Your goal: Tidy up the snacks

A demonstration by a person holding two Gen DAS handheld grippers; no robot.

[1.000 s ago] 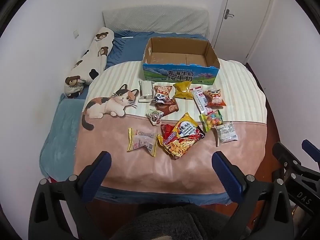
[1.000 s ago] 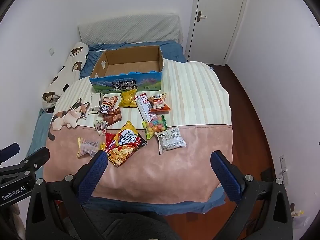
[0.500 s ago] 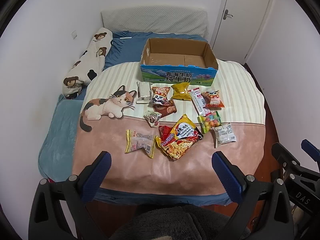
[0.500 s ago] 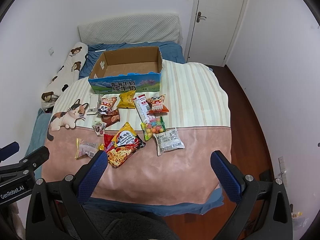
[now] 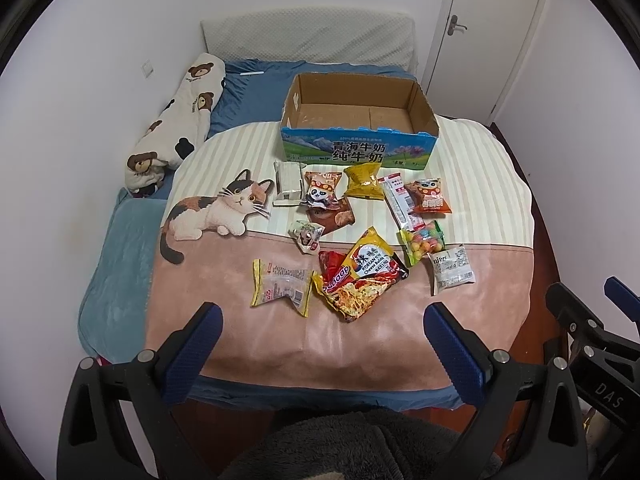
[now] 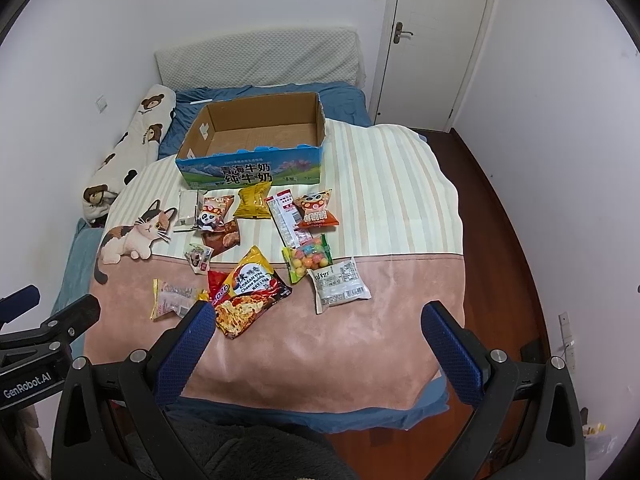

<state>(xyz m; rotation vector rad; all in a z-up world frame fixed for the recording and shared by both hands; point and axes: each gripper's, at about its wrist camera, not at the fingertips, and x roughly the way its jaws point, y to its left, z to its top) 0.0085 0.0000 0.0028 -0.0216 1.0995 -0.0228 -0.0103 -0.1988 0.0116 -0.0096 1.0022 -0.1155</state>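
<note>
Several snack packets lie scattered on a bed's blanket [image 5: 360, 344]: a yellow Korean noodle packet [image 5: 366, 276], a clear yellow-edged packet [image 5: 282, 286], a white packet [image 5: 452, 268], a candy bag [image 5: 422, 240], an orange packet [image 5: 430, 198] and a gold bag [image 5: 362, 182]. An empty cardboard milk box [image 5: 358, 150] stands behind them. My left gripper [image 5: 320, 338] hovers open over the bed's near edge, holding nothing. My right gripper [image 6: 316, 338] is likewise open and empty, short of the noodle packet [image 6: 248, 288] and white packet [image 6: 340, 282].
A bear-print bolster [image 5: 176, 128] lies along the left wall. A grey headboard cushion [image 5: 312, 38] and a white door [image 5: 492, 28] are at the back. Wooden floor [image 6: 508, 240] runs along the bed's right side. Grey fleece clothing [image 5: 360, 444] shows below the grippers.
Both views have shifted slightly, the bed and snacks sliding a little down and left in frame. Both grippers stay open; no snack has moved.
</note>
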